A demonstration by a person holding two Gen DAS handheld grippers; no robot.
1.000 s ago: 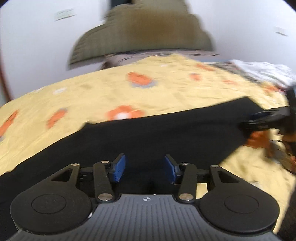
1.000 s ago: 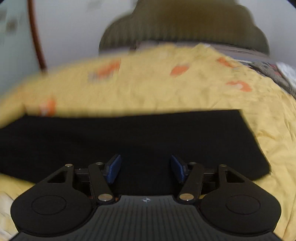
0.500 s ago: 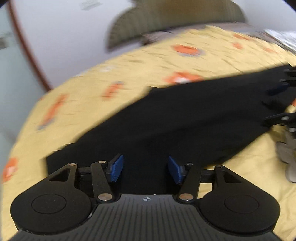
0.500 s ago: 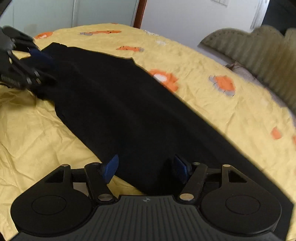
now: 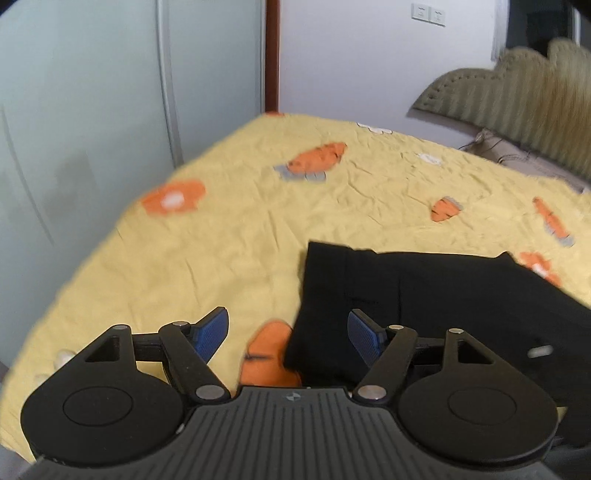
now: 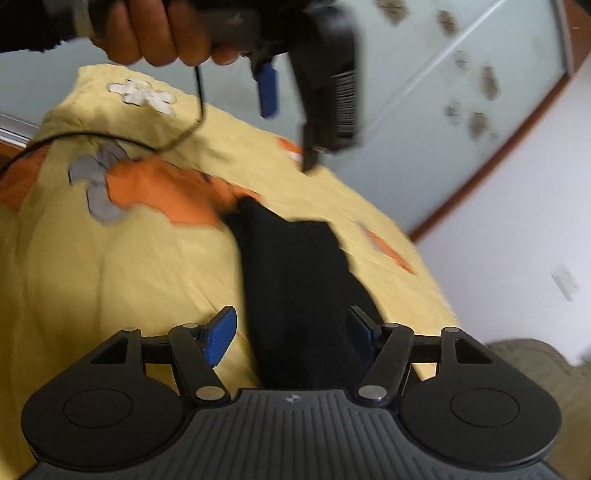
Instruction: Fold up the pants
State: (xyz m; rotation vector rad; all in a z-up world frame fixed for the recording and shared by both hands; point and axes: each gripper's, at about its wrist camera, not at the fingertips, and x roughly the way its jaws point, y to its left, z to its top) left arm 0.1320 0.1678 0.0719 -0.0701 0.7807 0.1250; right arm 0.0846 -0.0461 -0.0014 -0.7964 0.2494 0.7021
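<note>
A bed with a yellow bedspread (image 5: 229, 236), printed with orange carrots and white flowers, fills most of both views. Beyond it stand pale frosted sliding doors (image 5: 92, 110) with a brown wooden frame (image 5: 272, 55), and a white wall carrying a double switch plate (image 5: 428, 14); no writing on it can be read. A ribbed olive headboard (image 5: 517, 107) curves ahead and to the right of the left hand-held gripper.

The black pants (image 5: 424, 295) lie flat on the bedspread, ahead and to the right of the left hand-held gripper (image 5: 289, 334); their near left corner sits between its fingers, beside an orange carrot print. Its jaws are spread apart and grip nothing.

In the right wrist view the pants (image 6: 299, 288) run as a dark strip straight forward from the right hand-held gripper (image 6: 291, 332), whose blue-padded fingers (image 6: 221, 332) stand wide apart on either side of the cloth, clamping nothing.

Far ahead and above, the person's left hand (image 6: 159, 33) grips the other hand-held gripper, blurred; a barcode label (image 6: 345, 99) shows on its body but its characters are unreadable. A thin black cable (image 6: 122, 138) trails from it across the bedspread.
</note>
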